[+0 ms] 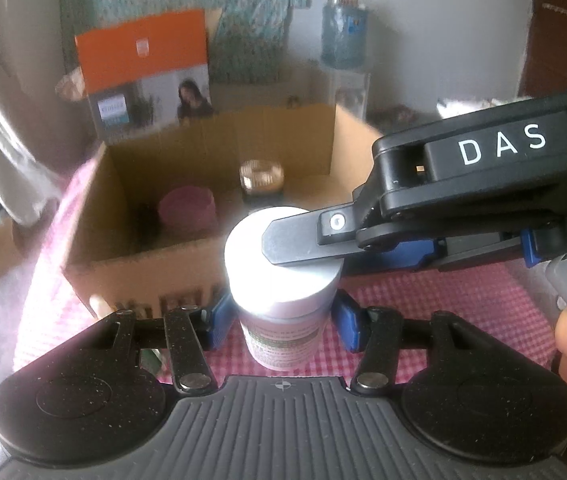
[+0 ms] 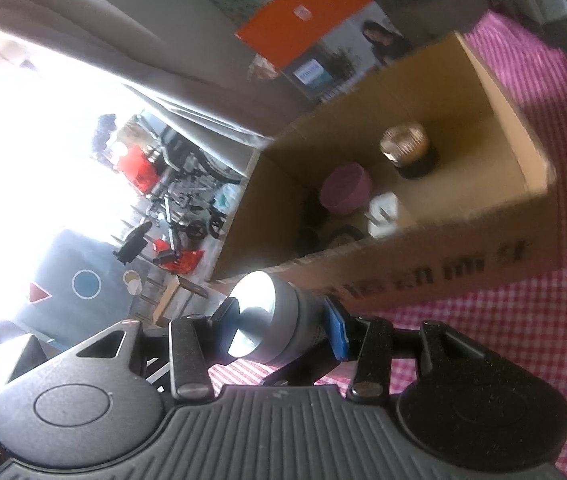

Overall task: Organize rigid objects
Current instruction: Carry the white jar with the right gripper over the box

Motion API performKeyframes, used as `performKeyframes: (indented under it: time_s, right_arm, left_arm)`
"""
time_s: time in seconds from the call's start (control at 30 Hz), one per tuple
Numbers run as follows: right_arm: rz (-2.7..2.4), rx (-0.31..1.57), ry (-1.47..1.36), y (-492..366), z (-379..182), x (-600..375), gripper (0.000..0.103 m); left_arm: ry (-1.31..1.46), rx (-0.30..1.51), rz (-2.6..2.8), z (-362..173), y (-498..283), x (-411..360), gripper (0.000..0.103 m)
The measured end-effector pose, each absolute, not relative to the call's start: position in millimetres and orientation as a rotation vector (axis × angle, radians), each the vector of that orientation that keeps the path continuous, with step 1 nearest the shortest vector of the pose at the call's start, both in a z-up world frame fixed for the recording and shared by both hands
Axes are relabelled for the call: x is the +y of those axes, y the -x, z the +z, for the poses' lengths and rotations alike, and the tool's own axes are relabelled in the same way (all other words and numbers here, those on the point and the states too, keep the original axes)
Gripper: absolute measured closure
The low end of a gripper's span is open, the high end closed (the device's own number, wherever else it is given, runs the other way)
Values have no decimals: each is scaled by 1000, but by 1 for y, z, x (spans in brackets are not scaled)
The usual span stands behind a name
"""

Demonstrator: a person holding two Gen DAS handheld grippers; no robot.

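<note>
Jaws of the left gripper (image 1: pixel 281 322) straddle the white-capped bottle (image 1: pixel 282 276), pads seemingly just off its body; right gripper (image 2: pixel 283 330) clamps the cap; hard, smooth, probably light; cardboard box (image 1: pixel 143 280) waits just behind.

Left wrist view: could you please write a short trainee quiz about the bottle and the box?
1. True or false: the white-capped bottle stands inside the cardboard box.
2. A finger of the right gripper lies across: A) the bottle's cap, B) the pink cup, C) the box rim.
3. What colours is the checked cloth under the bottle?
Key: 1 false, it stands in front of the box; 2 A; 3 pink and white.
</note>
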State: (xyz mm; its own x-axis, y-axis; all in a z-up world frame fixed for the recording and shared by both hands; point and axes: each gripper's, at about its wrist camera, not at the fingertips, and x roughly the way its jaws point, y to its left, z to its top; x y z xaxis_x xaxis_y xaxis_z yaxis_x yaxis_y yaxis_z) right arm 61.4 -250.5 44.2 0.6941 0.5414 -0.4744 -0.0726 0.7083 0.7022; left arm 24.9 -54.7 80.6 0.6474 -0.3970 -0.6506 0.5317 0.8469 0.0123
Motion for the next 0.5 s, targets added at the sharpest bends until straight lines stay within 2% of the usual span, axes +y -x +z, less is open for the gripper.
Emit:
performKeyframes:
  time_s: [0.3, 0.5]
  right_arm:
    - [431, 538, -619, -71, 125, -266, 54]
    - [404, 545, -606, -111, 138, -293, 54]
  left_arm:
    - [-173, 516, -582, 150, -44, -61, 51]
    - [-140, 560, -624, 154, -90, -90, 51]
